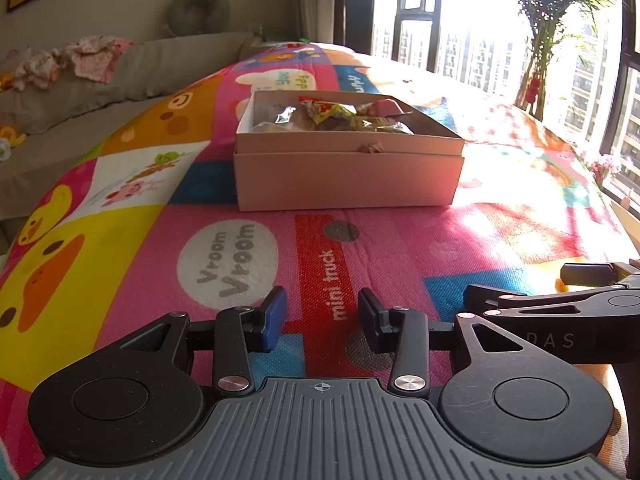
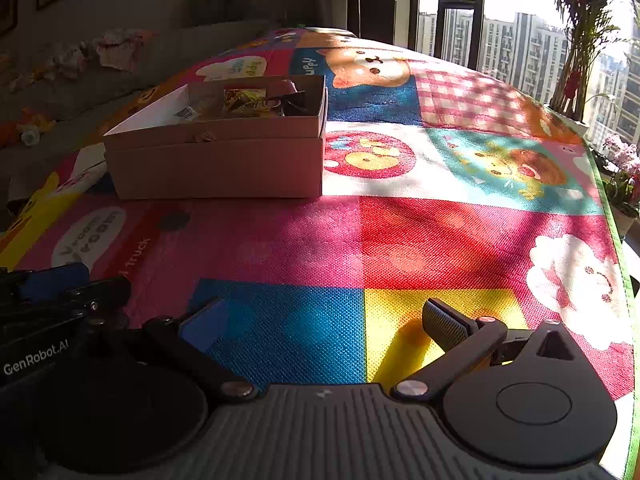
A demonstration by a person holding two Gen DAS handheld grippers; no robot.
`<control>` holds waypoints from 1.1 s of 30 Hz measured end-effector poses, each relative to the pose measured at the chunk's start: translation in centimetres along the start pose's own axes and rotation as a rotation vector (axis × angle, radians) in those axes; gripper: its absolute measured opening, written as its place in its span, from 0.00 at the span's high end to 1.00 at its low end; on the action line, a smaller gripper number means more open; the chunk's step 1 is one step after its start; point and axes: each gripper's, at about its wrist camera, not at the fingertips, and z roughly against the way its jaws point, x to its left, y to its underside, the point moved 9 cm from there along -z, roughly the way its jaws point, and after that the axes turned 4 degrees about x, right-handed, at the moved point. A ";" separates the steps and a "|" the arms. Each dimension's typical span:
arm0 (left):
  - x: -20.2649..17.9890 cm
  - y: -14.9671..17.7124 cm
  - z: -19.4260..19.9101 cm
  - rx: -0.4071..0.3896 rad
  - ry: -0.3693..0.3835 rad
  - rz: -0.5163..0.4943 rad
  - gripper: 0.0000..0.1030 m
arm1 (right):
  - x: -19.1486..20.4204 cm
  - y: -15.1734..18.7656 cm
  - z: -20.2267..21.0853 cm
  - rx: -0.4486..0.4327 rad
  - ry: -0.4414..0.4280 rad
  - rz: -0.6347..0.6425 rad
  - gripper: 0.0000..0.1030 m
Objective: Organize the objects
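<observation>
A pale cardboard box (image 1: 348, 178) stands on the colourful play mat (image 1: 140, 240), straight ahead in the left wrist view and at upper left in the right wrist view (image 2: 218, 168). It is open on top and holds several wrapped snack packets (image 1: 332, 114), also seen in the right wrist view (image 2: 244, 104). My left gripper (image 1: 322, 318) is open and empty, low over the mat well short of the box. My right gripper (image 2: 324, 320) is wide open and empty, to the right of the left one. Part of the right gripper shows at the left view's right edge (image 1: 560, 312).
A grey sofa (image 1: 80, 92) with a pile of clothes (image 1: 72, 62) runs along the left. Tall windows and a potted palm (image 2: 580, 40) stand at the right, with flower pots (image 2: 624, 184) past the mat's right edge.
</observation>
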 end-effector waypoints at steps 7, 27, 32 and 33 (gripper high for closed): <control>-0.1 0.0 0.0 0.000 0.000 0.000 0.58 | 0.0 0.0 0.0 0.000 0.001 0.000 0.00; 0.2 -0.2 0.0 -0.001 0.011 0.013 0.58 | 0.1 0.1 0.0 -0.001 0.000 -0.001 0.00; 0.2 -0.2 0.0 -0.002 0.018 0.021 0.58 | 0.1 0.1 0.0 -0.001 0.000 0.000 0.00; 0.3 -0.2 0.0 -0.002 0.018 0.021 0.58 | 0.1 0.1 0.0 -0.001 0.000 0.000 0.00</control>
